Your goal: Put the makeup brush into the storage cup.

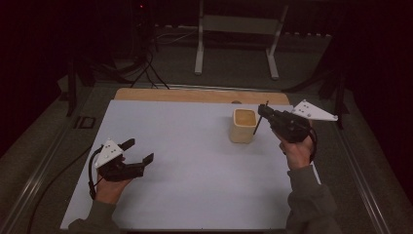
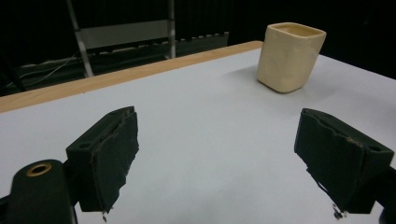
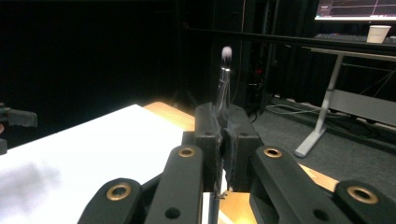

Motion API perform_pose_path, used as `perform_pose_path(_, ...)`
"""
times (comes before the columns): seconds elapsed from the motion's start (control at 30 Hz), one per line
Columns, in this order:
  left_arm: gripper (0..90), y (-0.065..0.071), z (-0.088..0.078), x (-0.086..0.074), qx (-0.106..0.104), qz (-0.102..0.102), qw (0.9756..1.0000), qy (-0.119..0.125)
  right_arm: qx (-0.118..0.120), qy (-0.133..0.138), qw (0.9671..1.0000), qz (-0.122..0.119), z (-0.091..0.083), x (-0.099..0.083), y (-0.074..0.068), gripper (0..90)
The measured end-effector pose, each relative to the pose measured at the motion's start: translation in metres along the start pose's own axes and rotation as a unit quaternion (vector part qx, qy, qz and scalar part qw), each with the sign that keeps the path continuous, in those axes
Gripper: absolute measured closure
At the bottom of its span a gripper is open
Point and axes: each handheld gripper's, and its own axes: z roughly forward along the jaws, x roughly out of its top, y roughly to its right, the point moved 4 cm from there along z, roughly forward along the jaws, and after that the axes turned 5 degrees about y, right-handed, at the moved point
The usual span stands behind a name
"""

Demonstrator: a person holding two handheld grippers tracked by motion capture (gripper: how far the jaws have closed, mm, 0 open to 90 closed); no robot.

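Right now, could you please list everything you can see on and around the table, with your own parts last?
cup: one, cream, right of centre on the white sheet, upright.
brush: one, thin with a pale tip, clamped in the right gripper beside the cup.
white sheet: one, covers most of the table.
table: one, wooden edge showing along the far side.
stand: one, pale grey legs, on the floor beyond the table.
paper cup: one, white, on a desk in the background.
left gripper: one, black, jaws apart, above the sheet's left part.
right gripper: one, black, closed on the brush.
hands: two, grey sleeves, at the near edge.
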Motion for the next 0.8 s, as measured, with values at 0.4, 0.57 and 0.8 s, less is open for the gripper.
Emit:
perform_pose_path(0.4,14.9,-0.004,-0.005,-0.003,0.005,0.0,1.0,-0.004,-0.012,-0.001,0.9999,0.006,0.008,0.004,0.009,85.3)
perform_pose_path(0.57,14.9,-0.006,-0.008,-0.002,0.008,-0.001,1.0,-0.001,-0.018,-0.002,0.9998,0.011,0.012,0.005,0.014,85.3)
perform_pose_path(0.8,14.9,-0.009,-0.012,-0.002,0.011,-0.005,0.9999,0.001,-0.029,-0.014,0.9994,0.013,0.02,0.001,0.021,85.2)
